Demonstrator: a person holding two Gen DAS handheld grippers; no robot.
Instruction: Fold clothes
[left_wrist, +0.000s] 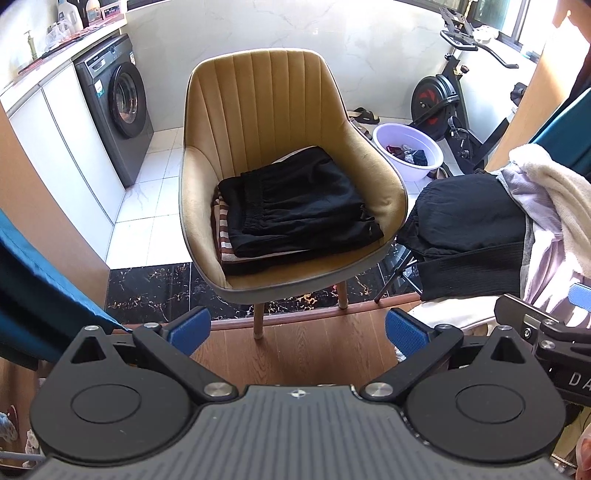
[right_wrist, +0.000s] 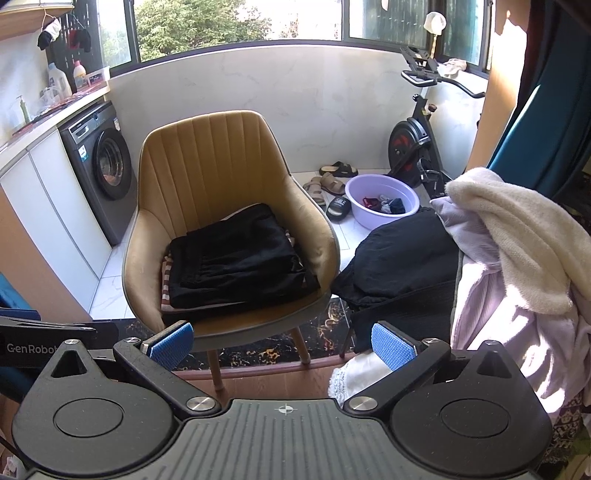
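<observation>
**Both grippers empty in front of the chair**

The left gripper (left_wrist: 297, 334) has its blue pads (left_wrist: 188, 329) spread wide, and nothing is between them. It hangs above the wood floor (left_wrist: 295, 350), low in its own view. At 3 o'clock from it, the black body of the right gripper (left_wrist: 546, 332) shows at the edge.

The right gripper (right_wrist: 282, 345) is also spread, with blue pads (right_wrist: 171, 343) apart and holding nothing. At 9 o'clock in its view, part of the left gripper (right_wrist: 48, 343) is visible.

At 12 o'clock from both grippers stands a tan chair (left_wrist: 258, 110). On its seat lies a folded black garment (left_wrist: 299, 206), flat and neat. Under it is a striped garment (left_wrist: 221, 236), also folded; only its edges show at the left side of the stack.

At 3 o'clock from the chair is a pile of clothes not folded: a black piece (right_wrist: 402, 258) nearest the chair, then a lilac one (right_wrist: 491, 295), and a cream fleece (right_wrist: 517, 229) draped on top of the lilac one. What holds this pile up I cannot tell.

Farther away, at 1 o'clock, a lilac basin (right_wrist: 382, 201) with small clothes stands on the tiled floor, with sandals (right_wrist: 332, 182) beside it and an exercise bike (right_wrist: 417, 140) behind. At 10 o'clock, a washer (right_wrist: 99, 162) sits under a counter.
</observation>
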